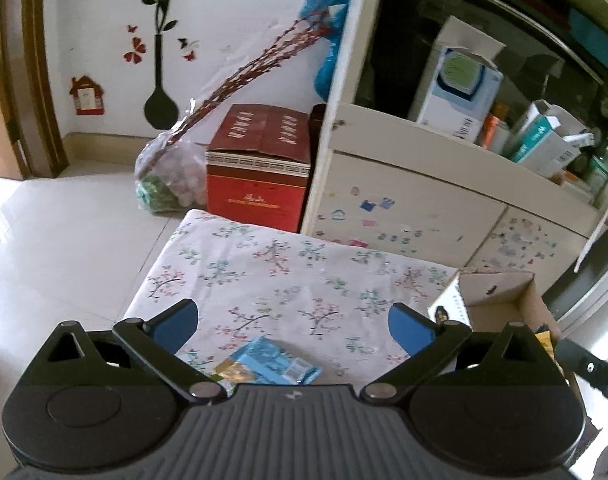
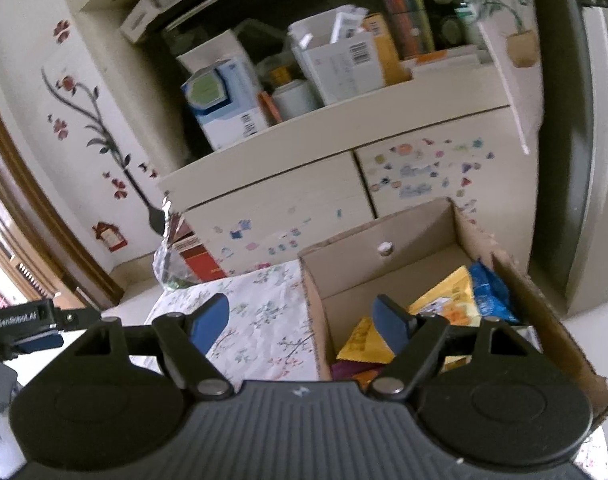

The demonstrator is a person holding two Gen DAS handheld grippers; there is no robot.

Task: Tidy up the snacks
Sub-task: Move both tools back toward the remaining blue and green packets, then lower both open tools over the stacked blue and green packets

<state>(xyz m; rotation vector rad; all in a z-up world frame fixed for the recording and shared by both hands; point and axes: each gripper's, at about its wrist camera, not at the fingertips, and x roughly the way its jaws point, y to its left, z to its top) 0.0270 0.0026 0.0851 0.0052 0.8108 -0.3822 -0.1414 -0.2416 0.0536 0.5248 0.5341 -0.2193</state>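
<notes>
My left gripper [image 1: 294, 322] is open above the table with the floral cloth [image 1: 288, 276], nothing between its blue pads. Just below its fingers a light blue snack packet [image 1: 278, 364] lies on the cloth, with a small green-and-gold packet [image 1: 230, 372] beside it. My right gripper [image 2: 300, 318] is open too, straddling the left wall of a cardboard box [image 2: 387, 236]; nothing is gripped. Inside the box lie a yellow packet [image 2: 443, 300], a blue packet [image 2: 489, 292] and darker wrappers. The same box [image 1: 499, 292] shows at the right of the left wrist view. The left gripper's body [image 2: 20, 324] shows at the left edge of the right wrist view.
A cream cabinet [image 1: 407, 200] with stickers stands right behind the table; its shelf [image 2: 343, 116] holds cartons and bottles. A red carton [image 1: 260, 160] and a plastic bag [image 1: 164, 176] with twigs sit on the tiled floor [image 1: 56, 240] at the left.
</notes>
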